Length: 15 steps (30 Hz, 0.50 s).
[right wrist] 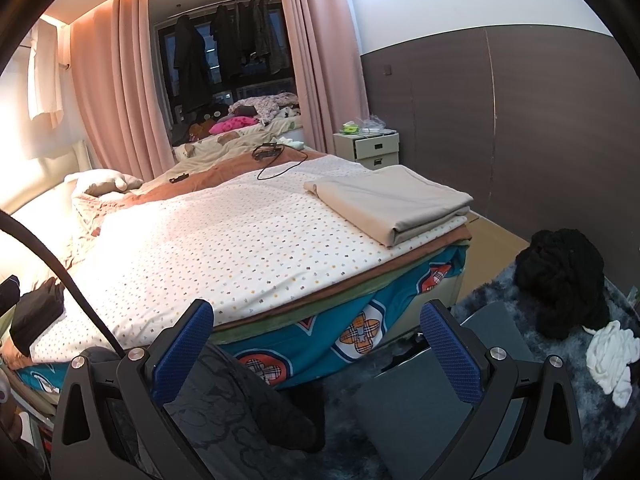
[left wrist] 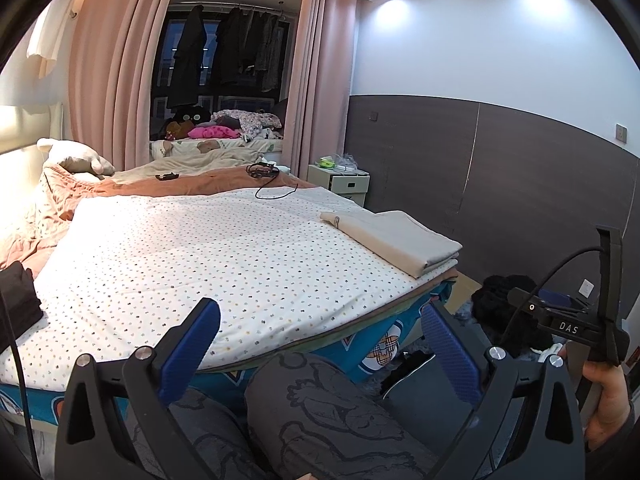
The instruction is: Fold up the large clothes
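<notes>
Insp. note, both wrist cams checked from my station.

Left gripper: jaws spread wide, nothing between the blue pads. It points slightly down over the near edge of the bed. Below it, the person's knee in grey patterned trousers.

Right gripper: jaws also spread wide, empty. From the left cam I see the right unit's body off to the far right, held in a hand.

Task item: folded beige garment, lying flat on the dotted sheet at the bed's corner, ahead and to the right of both grippers, well apart from the fingers. Edges look squared, layers stacked.

Other items:
- Dark folded cloth on the bed, left of the grippers, near the bed edge.
- Black heap of clothing on the floor rug, ahead-right of the right gripper; white cloth just beside it, nearer to me.
- Grey flat panel on the rug, directly below the right gripper's right finger.
- Black cable and small device at the far end of the bed, ahead of the grippers.
- Bedside drawer unit beyond the garment.
</notes>
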{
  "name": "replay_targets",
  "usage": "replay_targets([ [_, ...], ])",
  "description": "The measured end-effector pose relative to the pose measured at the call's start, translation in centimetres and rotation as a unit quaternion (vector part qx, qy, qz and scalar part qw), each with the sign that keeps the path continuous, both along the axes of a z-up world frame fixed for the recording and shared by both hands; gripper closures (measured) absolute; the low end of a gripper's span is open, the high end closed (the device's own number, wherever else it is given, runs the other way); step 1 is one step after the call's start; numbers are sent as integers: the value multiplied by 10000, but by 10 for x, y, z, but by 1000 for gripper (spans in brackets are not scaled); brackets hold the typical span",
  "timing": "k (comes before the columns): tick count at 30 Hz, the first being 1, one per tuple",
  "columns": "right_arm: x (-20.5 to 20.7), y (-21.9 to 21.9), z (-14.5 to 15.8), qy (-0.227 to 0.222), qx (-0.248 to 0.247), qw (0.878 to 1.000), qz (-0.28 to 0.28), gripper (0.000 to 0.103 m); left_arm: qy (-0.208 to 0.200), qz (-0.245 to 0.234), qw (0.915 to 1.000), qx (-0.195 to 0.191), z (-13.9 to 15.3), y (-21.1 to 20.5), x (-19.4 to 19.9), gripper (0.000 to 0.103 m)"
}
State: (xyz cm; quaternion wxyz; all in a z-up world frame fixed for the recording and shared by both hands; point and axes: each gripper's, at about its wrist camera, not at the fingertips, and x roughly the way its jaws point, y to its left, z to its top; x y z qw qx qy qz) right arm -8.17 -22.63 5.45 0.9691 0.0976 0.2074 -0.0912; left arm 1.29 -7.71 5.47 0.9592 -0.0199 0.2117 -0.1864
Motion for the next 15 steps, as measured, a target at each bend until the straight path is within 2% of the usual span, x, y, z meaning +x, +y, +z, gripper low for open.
replay_targets([
  [15, -2, -5, 0, -25, 38, 10000, -11, 0, 3, -39, 10000, 20, -1, -1, -3, 0],
])
